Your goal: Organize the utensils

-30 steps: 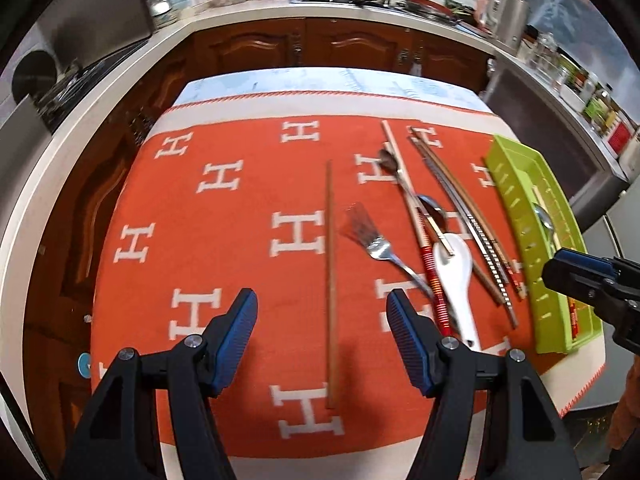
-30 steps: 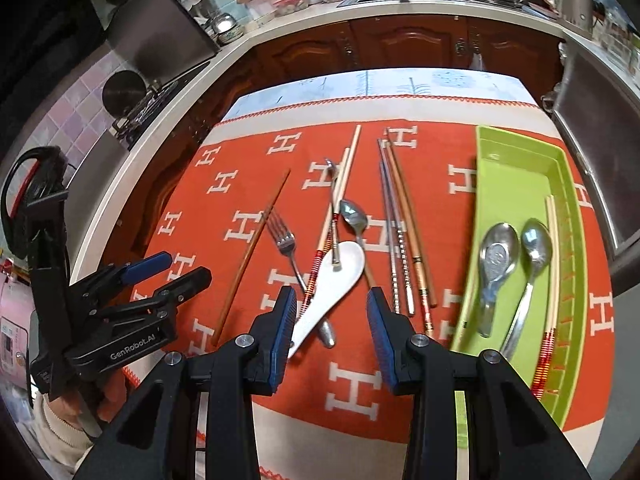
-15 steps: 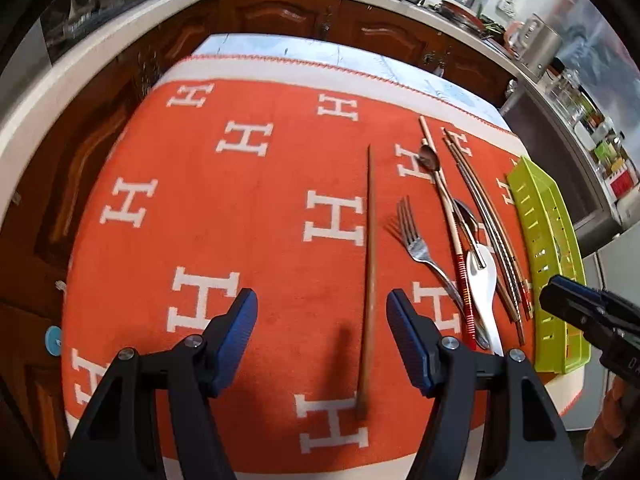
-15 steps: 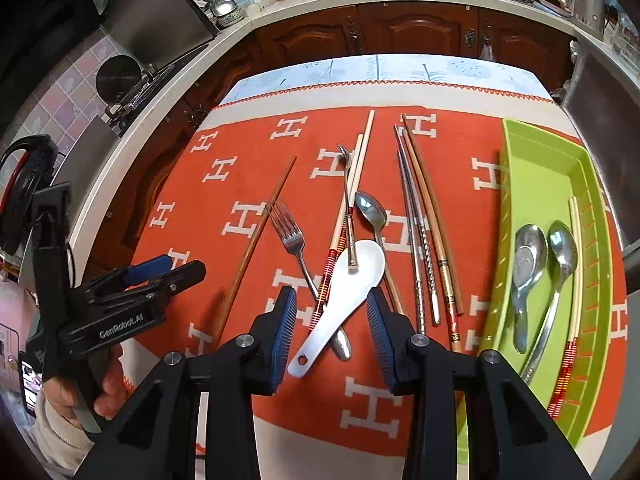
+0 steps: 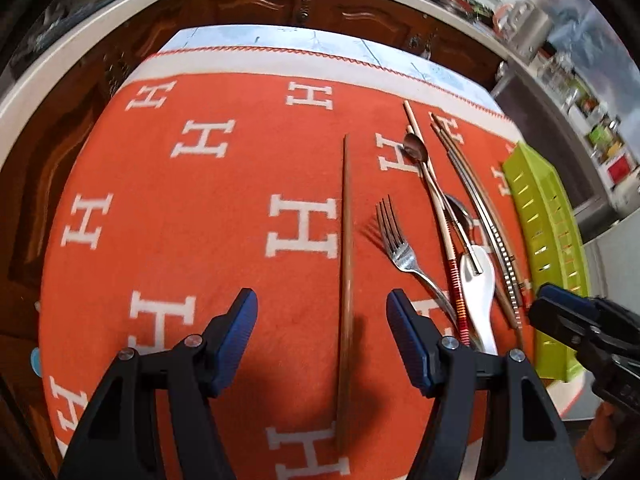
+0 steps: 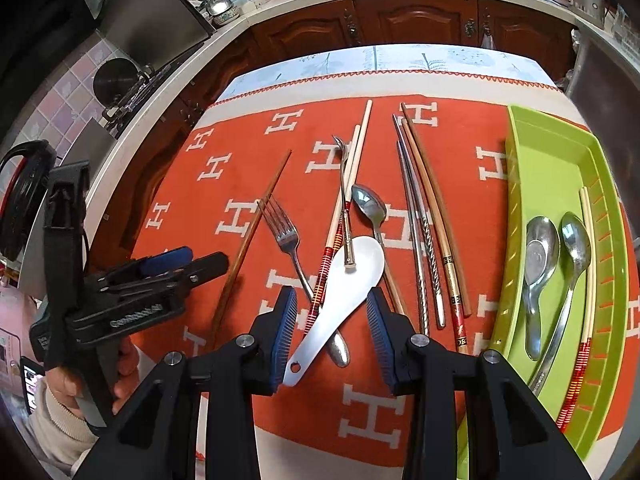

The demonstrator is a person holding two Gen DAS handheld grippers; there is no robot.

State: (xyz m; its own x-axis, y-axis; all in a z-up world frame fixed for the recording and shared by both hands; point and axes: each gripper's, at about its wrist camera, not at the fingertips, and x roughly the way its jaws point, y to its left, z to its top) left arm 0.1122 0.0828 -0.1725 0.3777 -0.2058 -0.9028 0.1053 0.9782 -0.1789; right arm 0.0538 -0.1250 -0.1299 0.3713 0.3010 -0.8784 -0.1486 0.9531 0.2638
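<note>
A long brown chopstick (image 5: 346, 240) lies on the orange cloth (image 5: 200, 208), and its near part runs between the fingers of my left gripper (image 5: 322, 320), which stands open above it. My right gripper (image 6: 332, 312) is open over the white ceramic spoon (image 6: 352, 276); its pads do not touch the spoon. The spoon lies across a fork (image 6: 284, 232) and a red-striped chopstick (image 6: 340, 216). Two metal spoons (image 6: 540, 248) and one striped chopstick (image 6: 586, 280) lie in the green tray (image 6: 552, 152).
Metal and wooden chopsticks (image 6: 424, 220) and a small steel spoon (image 6: 370, 204) lie between the white spoon and the tray. The left gripper (image 6: 180, 264) is held by a hand at the cloth's left. Wooden cabinets (image 6: 420, 20) and a counter ring the table.
Both grippers have come down closer to the cloth. The left one now sits low over the brown chopstick, the right one low over the white spoon. The jaws kept their width.
</note>
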